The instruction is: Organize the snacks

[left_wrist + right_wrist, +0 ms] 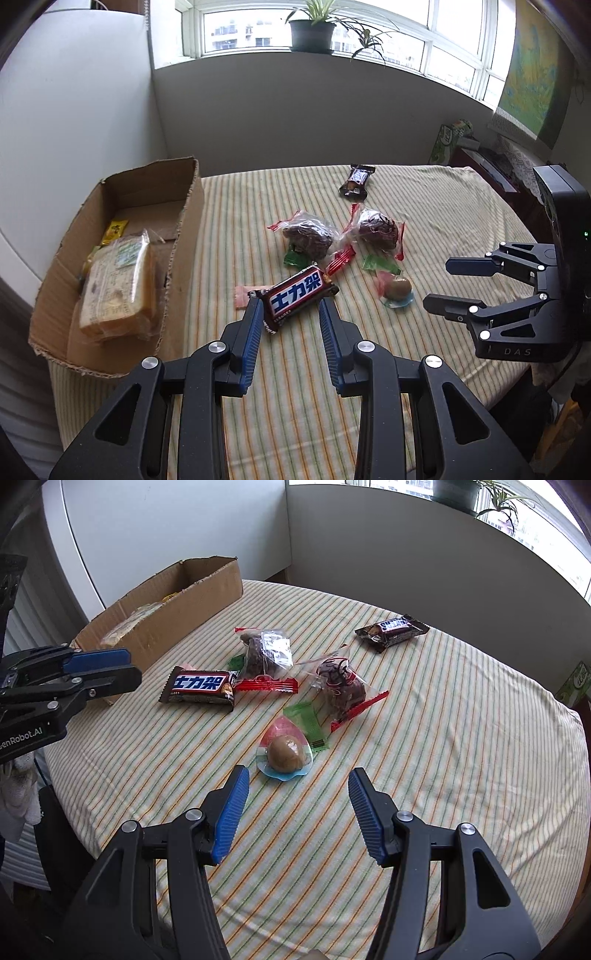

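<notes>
- A home, a lived-in room rather than a lab or shop
- A table (406,775) under a striped cloth, creased and hanging over its edges, stands close to the white wall (295,118)
- A wide window (369,33) above the wall has a potted plant (312,29) on its sill, with apartment blocks outside
- A map-like poster (532,77) hangs at the right
- A cluttered dark side cabinet (491,166) with a lace cover and a green carton (448,142) stands beyond the table's far right corner
- A torn cardboard box (110,258) at the table's left edge holds packaged food
</notes>
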Available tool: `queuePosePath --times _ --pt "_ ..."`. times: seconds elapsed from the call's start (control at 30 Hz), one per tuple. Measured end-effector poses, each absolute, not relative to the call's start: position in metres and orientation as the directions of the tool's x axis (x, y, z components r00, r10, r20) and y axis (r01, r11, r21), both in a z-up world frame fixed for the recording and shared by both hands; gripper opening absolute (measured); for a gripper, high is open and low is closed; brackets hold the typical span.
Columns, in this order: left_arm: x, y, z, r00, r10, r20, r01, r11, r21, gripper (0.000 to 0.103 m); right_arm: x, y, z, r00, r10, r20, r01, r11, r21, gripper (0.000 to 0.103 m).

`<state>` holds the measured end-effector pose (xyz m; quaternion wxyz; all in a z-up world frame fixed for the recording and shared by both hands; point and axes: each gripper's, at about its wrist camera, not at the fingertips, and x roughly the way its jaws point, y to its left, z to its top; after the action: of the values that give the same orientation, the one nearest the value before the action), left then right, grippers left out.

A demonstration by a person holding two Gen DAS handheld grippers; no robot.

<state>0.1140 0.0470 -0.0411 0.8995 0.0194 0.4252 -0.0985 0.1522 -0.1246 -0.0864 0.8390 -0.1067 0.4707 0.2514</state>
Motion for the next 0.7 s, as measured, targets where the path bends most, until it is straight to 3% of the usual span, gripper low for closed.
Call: queuePosePath --times 0.53,0.6,0.7 --pt "0.171 0.026 -0.079 0.518 -0.187 -0.835 0.230 0.970 -0.074 0.031 0.173 -0.128 -0.103 0.397 0.356 -0.846 -0.536 0.838 0.102 0.058" --pt "0.173 0.028 -0.081 0.512 -0.196 -0.837 0.230 0.969 -0.086 0.038 0.173 -0.129 -0.106 0.391 0.359 -0.847 -0.537 0.837 0.106 0.058" --pt "0.173 0.031 -0.083 0.490 -0.209 -0.846 0.241 0.966 -0.098 0.039 0.174 -0.130 -0.109 0.389 0.355 -0.850 -0.538 0.837 0.104 0.058"
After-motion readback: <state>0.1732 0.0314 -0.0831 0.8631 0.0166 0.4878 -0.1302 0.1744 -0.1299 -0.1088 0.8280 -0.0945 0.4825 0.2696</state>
